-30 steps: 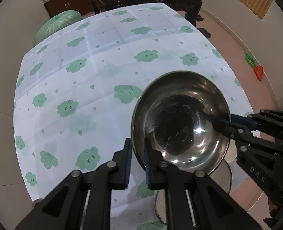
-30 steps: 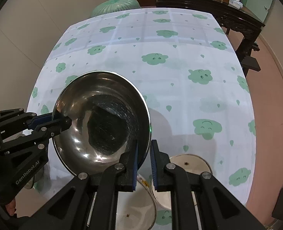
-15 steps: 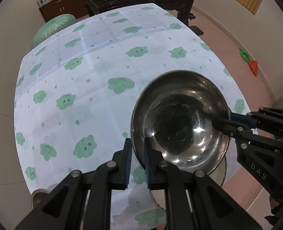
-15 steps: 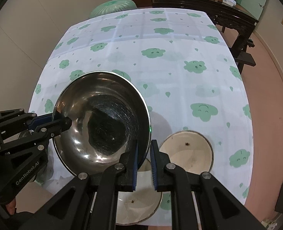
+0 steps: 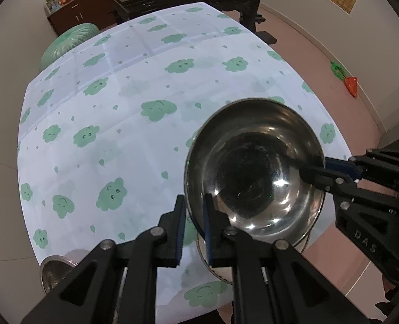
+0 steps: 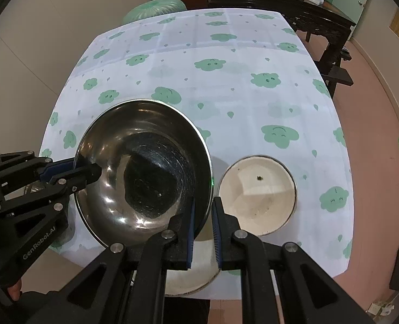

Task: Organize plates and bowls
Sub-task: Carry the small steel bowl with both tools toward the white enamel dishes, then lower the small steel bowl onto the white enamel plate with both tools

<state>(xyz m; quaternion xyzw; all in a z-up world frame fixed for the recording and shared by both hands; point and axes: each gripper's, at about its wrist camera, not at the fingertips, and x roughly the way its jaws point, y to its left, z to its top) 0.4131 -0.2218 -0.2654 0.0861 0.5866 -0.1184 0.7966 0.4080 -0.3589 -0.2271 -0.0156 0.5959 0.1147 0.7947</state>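
Note:
A large steel bowl (image 5: 253, 167) hangs above the near part of the table (image 5: 118, 135), held by its rim from two sides. My left gripper (image 5: 194, 210) is shut on the rim's near-left edge. My right gripper (image 6: 202, 212) is shut on the opposite edge of the bowl (image 6: 142, 172). Each gripper shows in the other's view: the right gripper (image 5: 315, 172) and the left gripper (image 6: 87, 171). One white enamel plate (image 6: 256, 197) lies on the cloth right of the bowl. A second white plate (image 6: 191, 270) lies partly under it at the near edge.
A small steel bowl (image 5: 55, 270) sits at the table's near-left corner. The white cloth with green clouds (image 6: 253, 108) covers the table. Behind it stand a dark wooden table (image 6: 294, 8) and a green stool (image 5: 64, 43). An orange toy (image 5: 351, 86) lies on the floor.
Both grippers carried the steel bowl together back toward the table's near edge. The two white plates and the small steel bowl came further into view. Both grips are unchanged.

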